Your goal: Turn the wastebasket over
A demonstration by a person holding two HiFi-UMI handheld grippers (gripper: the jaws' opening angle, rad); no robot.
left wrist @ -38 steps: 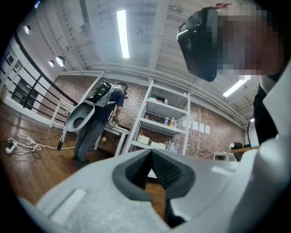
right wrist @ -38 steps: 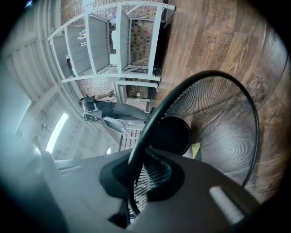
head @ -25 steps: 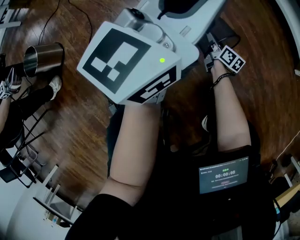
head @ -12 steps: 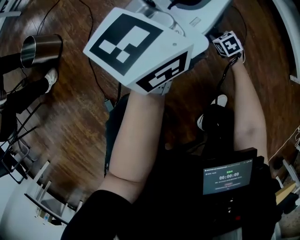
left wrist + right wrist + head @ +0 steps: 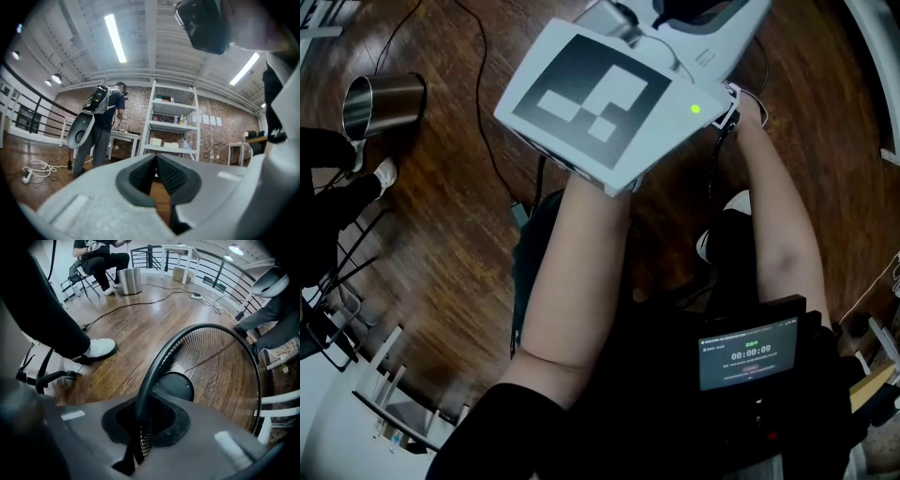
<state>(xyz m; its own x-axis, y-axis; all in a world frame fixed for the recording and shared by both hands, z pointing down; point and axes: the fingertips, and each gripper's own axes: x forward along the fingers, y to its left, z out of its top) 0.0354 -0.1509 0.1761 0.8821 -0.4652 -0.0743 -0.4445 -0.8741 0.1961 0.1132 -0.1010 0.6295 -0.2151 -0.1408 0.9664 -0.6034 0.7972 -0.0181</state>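
The wastebasket [image 5: 220, 366] is a black wire-mesh bin; I look into its mouth down to its round solid bottom, with the wooden floor showing through the mesh. My right gripper [image 5: 140, 420] points steeply down and is shut on its thick black rim [image 5: 154, 362]; the jaws have just opened by a hair, the rim still pinched between the pads. The basket is hidden in the head view, where only my right hand [image 5: 750, 108] shows beside the left gripper's marker cube [image 5: 600, 103]. My left gripper [image 5: 156, 164] points level into the room, shut on nothing.
A steel bin [image 5: 380, 101], also [image 5: 130, 281], stands on the floor by a seated person [image 5: 101, 254]. Cables [image 5: 140, 301] cross the boards. My shoe [image 5: 96, 348] is near the basket. A white chair [image 5: 281, 413] stands right. A standing person [image 5: 101, 122] and white shelves [image 5: 171, 122] are ahead.
My right hand has swung left and rolled, and its marker cube is now hidden under the left gripper. The left gripper's cube has rolled slightly. The seated person's foot has drawn back.
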